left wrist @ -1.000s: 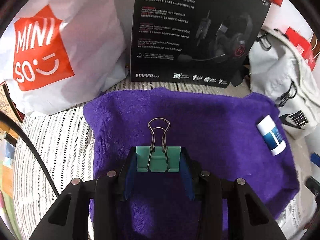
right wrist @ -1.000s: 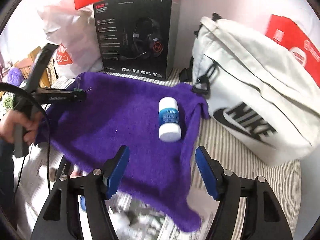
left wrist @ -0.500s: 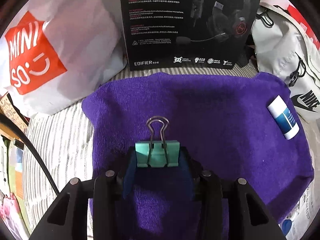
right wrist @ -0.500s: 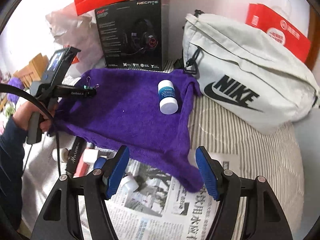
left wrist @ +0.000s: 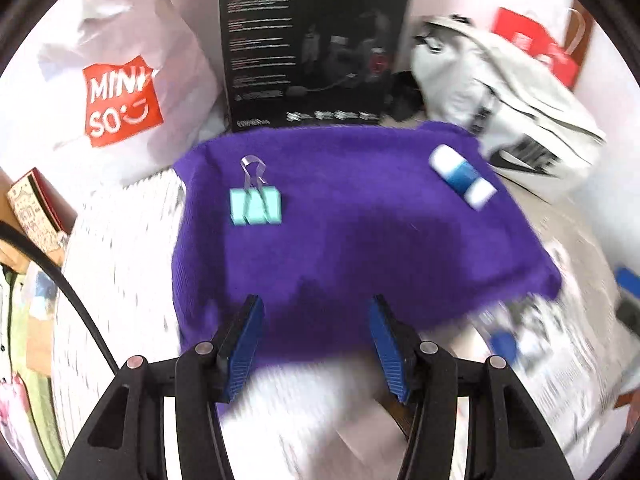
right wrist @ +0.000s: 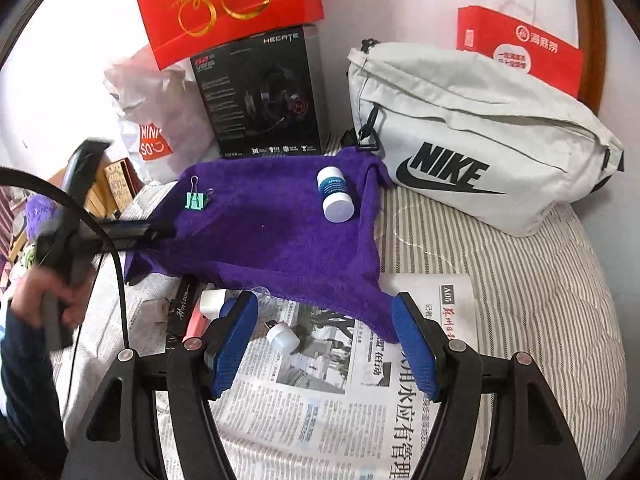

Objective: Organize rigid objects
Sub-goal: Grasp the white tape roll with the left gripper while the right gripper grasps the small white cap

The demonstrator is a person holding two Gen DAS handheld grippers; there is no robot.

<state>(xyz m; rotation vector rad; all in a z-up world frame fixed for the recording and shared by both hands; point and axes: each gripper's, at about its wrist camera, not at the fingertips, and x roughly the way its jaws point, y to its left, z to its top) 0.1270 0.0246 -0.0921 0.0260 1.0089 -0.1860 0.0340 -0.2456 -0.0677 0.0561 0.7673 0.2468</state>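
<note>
Now the clip (left wrist: pixel 255 206) lies flat on the cloth's (left wrist: pixel 360 248) far left part, handles pointing away toward the box (left wrist: pixel 312 48). Left gripper (left wrist: pixel 316 340) is opening, nothing between its jaws; right gripper (right wrist: pixel 326 344) stands wide, empty.

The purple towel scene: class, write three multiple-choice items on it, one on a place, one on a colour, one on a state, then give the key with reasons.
1. Where does the binder clip lie?
A. on the newspaper
B. on the purple towel
C. inside the grey bag

2. What colour is the clip's body?
A. mint green
B. red
C. black

3. How is the white and blue bottle resting?
A. upright
B. held in a gripper
C. on its side

Key: B, the clip sits near the towel's far left corner; A, its body is mint green with wire handles; C, the bottle lies flat on the towel, touched by neither gripper.
</note>
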